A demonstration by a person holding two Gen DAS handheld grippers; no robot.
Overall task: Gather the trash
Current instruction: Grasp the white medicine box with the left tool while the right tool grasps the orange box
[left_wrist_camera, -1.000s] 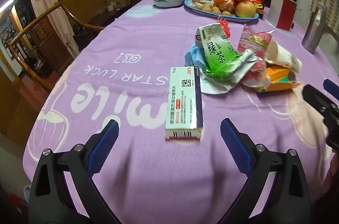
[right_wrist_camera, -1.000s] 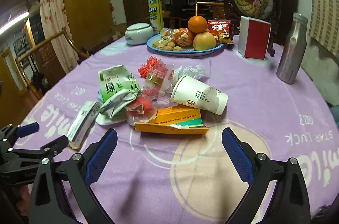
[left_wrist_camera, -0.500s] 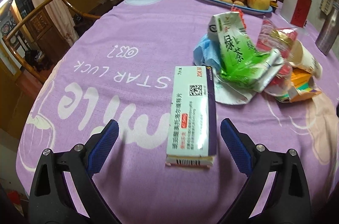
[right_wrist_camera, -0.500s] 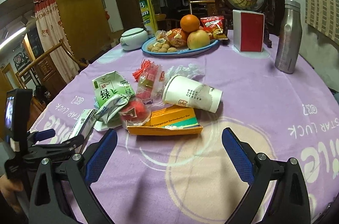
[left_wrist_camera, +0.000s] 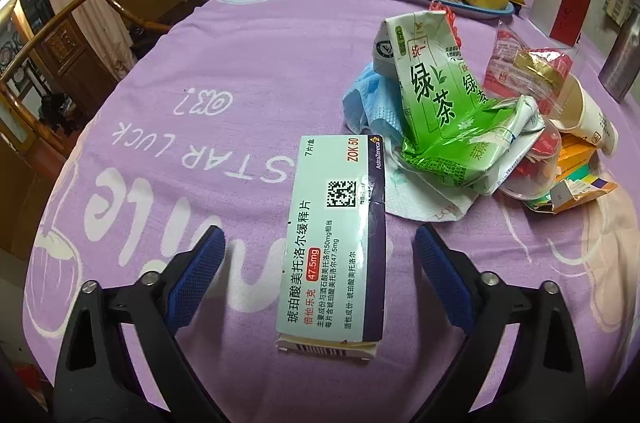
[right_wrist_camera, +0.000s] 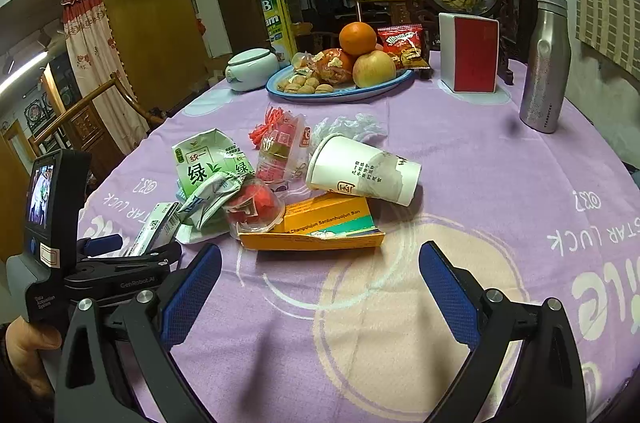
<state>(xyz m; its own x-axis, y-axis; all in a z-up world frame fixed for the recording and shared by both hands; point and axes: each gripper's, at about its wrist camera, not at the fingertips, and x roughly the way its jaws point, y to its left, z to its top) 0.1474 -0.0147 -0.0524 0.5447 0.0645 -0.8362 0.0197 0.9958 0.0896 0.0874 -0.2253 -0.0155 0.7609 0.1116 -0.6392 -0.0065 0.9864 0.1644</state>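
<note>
On the purple tablecloth (left_wrist_camera: pixel 248 71), left to right: bare cloth toward the near left edge; left gripper (left_wrist_camera: pixel 320 279), jaws spread but just closing in, either side of the medicine box (left_wrist_camera: pixel 334 243), apparently not touching; green carton (left_wrist_camera: pixel 436 103), paper cup (right_wrist_camera: pixel 360 169), orange box (right_wrist_camera: pixel 320 227) heaped beside. Right gripper (right_wrist_camera: pixel 320 291) spread wide over open cloth, empty.

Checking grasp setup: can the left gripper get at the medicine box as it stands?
Probably yes. The left gripper, its fingers just closing a little, straddles the medicine box without touching it, and nothing lies between.
</note>
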